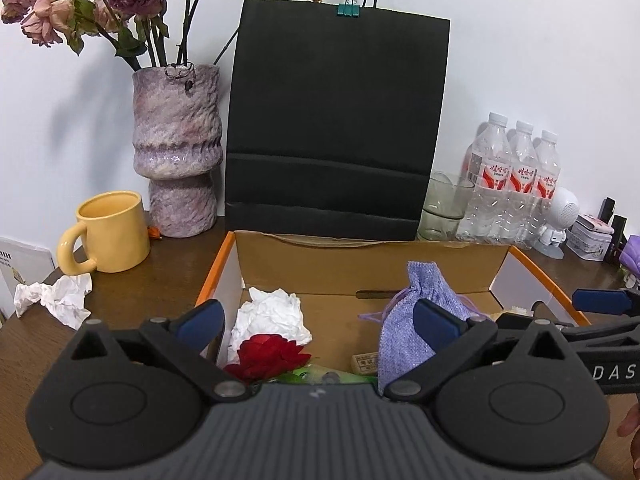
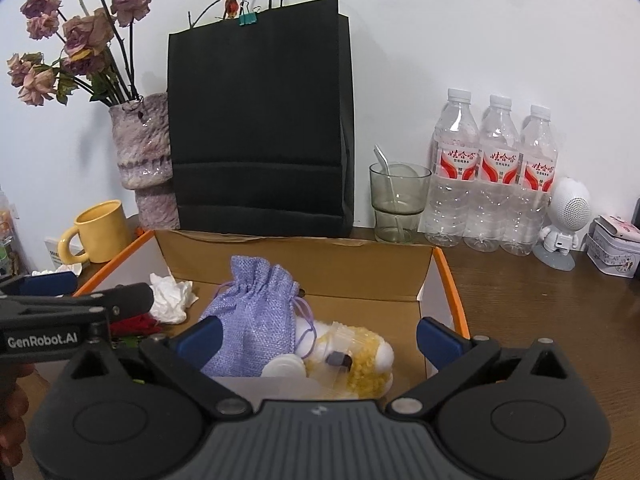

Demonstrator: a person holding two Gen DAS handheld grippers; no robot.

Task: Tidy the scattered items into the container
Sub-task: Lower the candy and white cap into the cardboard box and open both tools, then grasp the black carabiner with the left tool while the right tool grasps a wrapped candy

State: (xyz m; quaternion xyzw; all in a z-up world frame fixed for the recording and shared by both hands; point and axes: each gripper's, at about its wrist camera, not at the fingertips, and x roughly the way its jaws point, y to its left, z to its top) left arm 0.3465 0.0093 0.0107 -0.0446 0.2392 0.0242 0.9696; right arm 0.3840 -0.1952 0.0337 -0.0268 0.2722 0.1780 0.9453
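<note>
An open cardboard box (image 1: 360, 264) (image 2: 296, 264) with orange edges sits in front of me on the brown table. Inside lie a purple drawstring pouch (image 1: 416, 320) (image 2: 252, 312), a crumpled white tissue (image 1: 268, 316) (image 2: 170, 296), a red fabric flower (image 1: 268, 354) and a clear bag of yellow bits (image 2: 360, 364). My left gripper (image 1: 320, 324) hangs open over the box's left half, nothing between its fingers. My right gripper (image 2: 320, 338) hangs open over the right half, also holding nothing. Another crumpled tissue (image 1: 56, 298) lies on the table left of the box.
Behind the box stand a black paper bag (image 1: 336, 120) (image 2: 260, 128), a purple vase (image 1: 176, 148) with dried roses, a yellow mug (image 1: 108, 232) (image 2: 98, 232), a glass (image 2: 398, 200) holding a spoon, three water bottles (image 2: 492, 176), a white robot figure (image 2: 564, 220) and a tin (image 2: 618, 250).
</note>
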